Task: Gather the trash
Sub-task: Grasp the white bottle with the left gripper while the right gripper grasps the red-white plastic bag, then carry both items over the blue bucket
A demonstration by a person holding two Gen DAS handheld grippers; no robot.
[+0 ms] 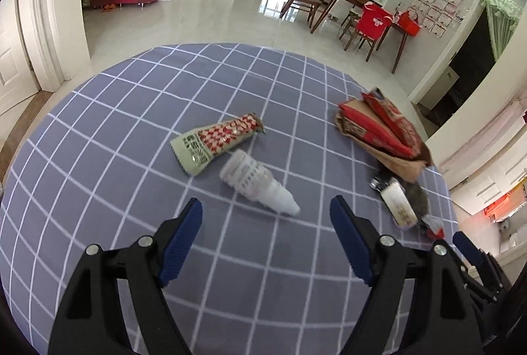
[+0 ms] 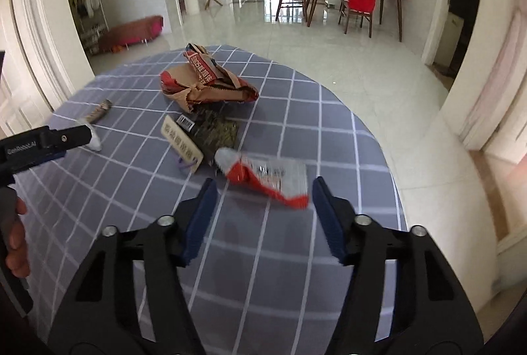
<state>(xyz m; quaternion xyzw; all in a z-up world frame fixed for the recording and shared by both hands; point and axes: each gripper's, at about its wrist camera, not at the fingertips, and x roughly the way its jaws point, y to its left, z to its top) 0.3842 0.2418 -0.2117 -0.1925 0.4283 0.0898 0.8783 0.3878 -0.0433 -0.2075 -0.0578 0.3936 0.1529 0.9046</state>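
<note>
Trash lies scattered on the checked grey tablecloth (image 1: 98, 131), both grippers above it with nothing held.

Left gripper (image 1: 266, 213), jaws apart: flat crinkly green-red wrapper (image 1: 215, 140), then small rigid white plastic bottle (image 1: 257, 182), round, may roll; take its body. Right gripper (image 2: 263, 193), jaws apart: limp red-silver sachet (image 2: 266, 177), light; pinch its edge.

The left gripper (image 1: 266, 205) hangs over the table (image 1: 115, 131), which wears a grey checked cloth, its blue-padded jaws wide apart with nothing between them. Just beyond the fingertips a small white bottle (image 1: 257, 182) lies on its side, touching a long green and red wrapper (image 1: 217, 140) toward the middle. By the right edge lies a crumpled brown and red bag (image 1: 382, 134), with a dark packet (image 1: 405, 203) just below it
</note>
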